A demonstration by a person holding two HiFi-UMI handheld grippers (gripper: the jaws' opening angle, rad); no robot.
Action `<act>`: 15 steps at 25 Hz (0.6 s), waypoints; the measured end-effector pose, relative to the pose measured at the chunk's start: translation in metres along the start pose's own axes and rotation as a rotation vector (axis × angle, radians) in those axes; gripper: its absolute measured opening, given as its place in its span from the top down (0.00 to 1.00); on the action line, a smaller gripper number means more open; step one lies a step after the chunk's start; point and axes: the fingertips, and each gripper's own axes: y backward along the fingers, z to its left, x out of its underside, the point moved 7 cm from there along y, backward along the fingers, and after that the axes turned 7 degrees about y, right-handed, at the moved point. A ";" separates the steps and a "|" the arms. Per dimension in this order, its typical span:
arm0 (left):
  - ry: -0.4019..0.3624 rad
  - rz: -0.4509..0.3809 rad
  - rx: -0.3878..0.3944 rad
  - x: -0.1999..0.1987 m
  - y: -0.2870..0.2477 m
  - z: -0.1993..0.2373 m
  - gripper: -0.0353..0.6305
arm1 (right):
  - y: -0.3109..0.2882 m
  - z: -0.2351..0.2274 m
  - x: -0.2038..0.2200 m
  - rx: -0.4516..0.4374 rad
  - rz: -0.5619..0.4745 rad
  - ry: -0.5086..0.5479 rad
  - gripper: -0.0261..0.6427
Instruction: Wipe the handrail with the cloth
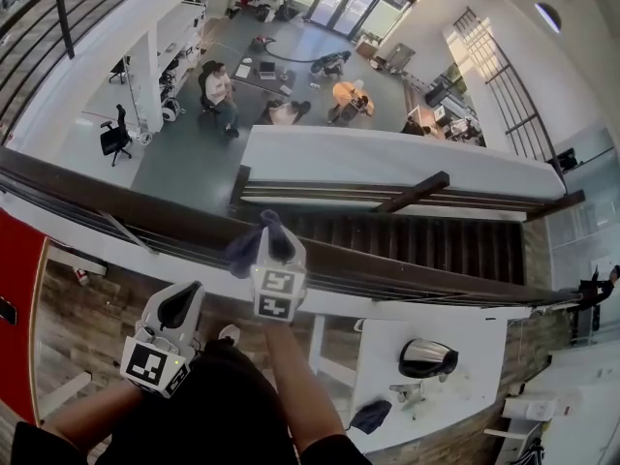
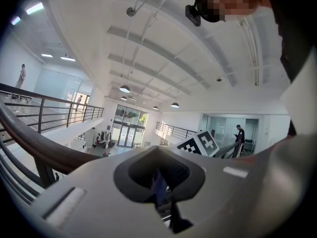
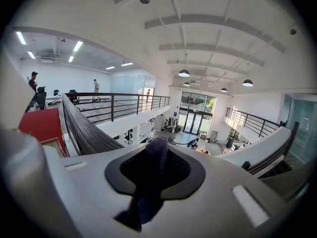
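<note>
From the head view I see my right gripper (image 1: 278,243) holding the cloth (image 1: 244,250) at the rail (image 1: 116,197), its own view confirms the jaws clamp it (image 3: 156,157), and my left gripper (image 1: 179,305) sits closed nearer me.

Soft, matt blue-grey cloth (image 3: 156,162); handrail (image 1: 126,201) smooth, dark, wood-like.

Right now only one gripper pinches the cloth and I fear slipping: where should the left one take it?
Likely the loose fold of the cloth bulging left of the right gripper, by the handrail. Bring the left gripper in from the left, fingers opened: that fold faces it, while the rest sits inside the right fingers.
</note>
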 end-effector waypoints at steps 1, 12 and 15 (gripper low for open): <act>0.001 0.000 0.000 0.001 -0.001 -0.001 0.95 | 0.000 -0.001 0.001 -0.002 0.001 0.001 0.86; 0.013 -0.027 -0.007 0.004 -0.021 -0.021 0.95 | 0.008 -0.031 0.009 -0.011 -0.007 -0.007 0.86; 0.019 -0.032 -0.009 0.011 -0.023 -0.024 0.95 | 0.010 -0.037 0.015 -0.001 -0.008 -0.018 0.86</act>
